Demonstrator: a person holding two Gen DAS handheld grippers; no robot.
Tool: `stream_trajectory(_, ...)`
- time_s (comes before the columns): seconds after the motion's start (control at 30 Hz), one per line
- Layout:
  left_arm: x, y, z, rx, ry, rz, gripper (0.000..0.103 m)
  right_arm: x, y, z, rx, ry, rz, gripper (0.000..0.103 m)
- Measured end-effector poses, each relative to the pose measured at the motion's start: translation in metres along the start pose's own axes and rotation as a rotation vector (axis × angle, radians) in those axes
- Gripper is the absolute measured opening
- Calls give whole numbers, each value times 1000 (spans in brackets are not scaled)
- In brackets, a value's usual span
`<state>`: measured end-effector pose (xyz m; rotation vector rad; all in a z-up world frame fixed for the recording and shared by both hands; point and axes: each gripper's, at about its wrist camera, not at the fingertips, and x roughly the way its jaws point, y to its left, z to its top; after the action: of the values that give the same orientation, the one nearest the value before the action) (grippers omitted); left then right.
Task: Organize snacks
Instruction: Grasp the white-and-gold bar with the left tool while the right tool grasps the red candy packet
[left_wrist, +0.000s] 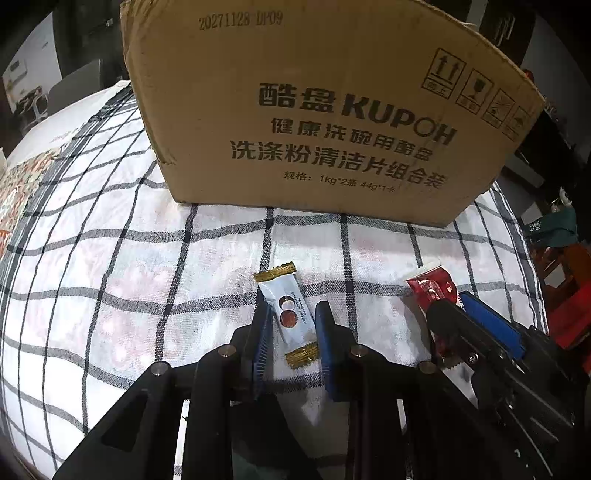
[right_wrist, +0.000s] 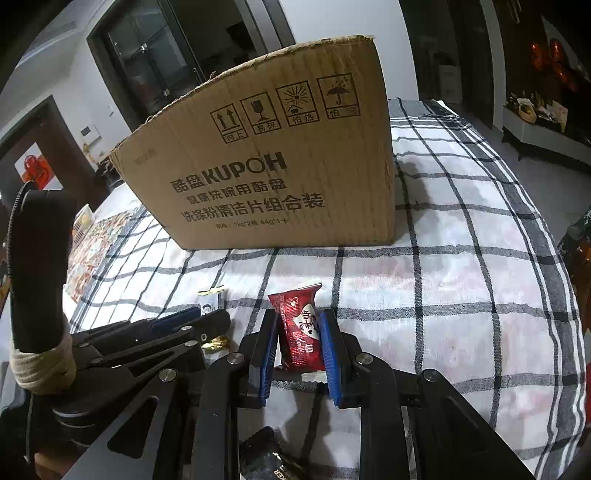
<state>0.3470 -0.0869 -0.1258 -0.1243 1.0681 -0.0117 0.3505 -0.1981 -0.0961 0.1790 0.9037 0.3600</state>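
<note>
A white candy packet with gold ends (left_wrist: 291, 317) lies on the checked cloth between the blue pads of my left gripper (left_wrist: 293, 314); the pads sit close on both sides of it. A red candy packet (right_wrist: 300, 334) lies between the pads of my right gripper (right_wrist: 300, 325), which press its sides. A tall open cardboard box (left_wrist: 325, 110) stands just behind both; it also shows in the right wrist view (right_wrist: 273, 166). The red packet (left_wrist: 432, 286) and the right gripper's blue finger (left_wrist: 491, 323) show at the right of the left wrist view.
The checked cloth (right_wrist: 461, 277) covers the table. A patterned mat (right_wrist: 96, 243) lies at the far left. The table's right edge drops off near dark furniture (right_wrist: 546, 125). A dark packet (right_wrist: 266, 458) lies under the right gripper.
</note>
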Motion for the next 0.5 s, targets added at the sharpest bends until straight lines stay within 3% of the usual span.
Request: stream_trajectory(0.5, -18, 15, -7, 37, -48, -52, 21, -6, 10, -3, -9, -4, -1, 25)
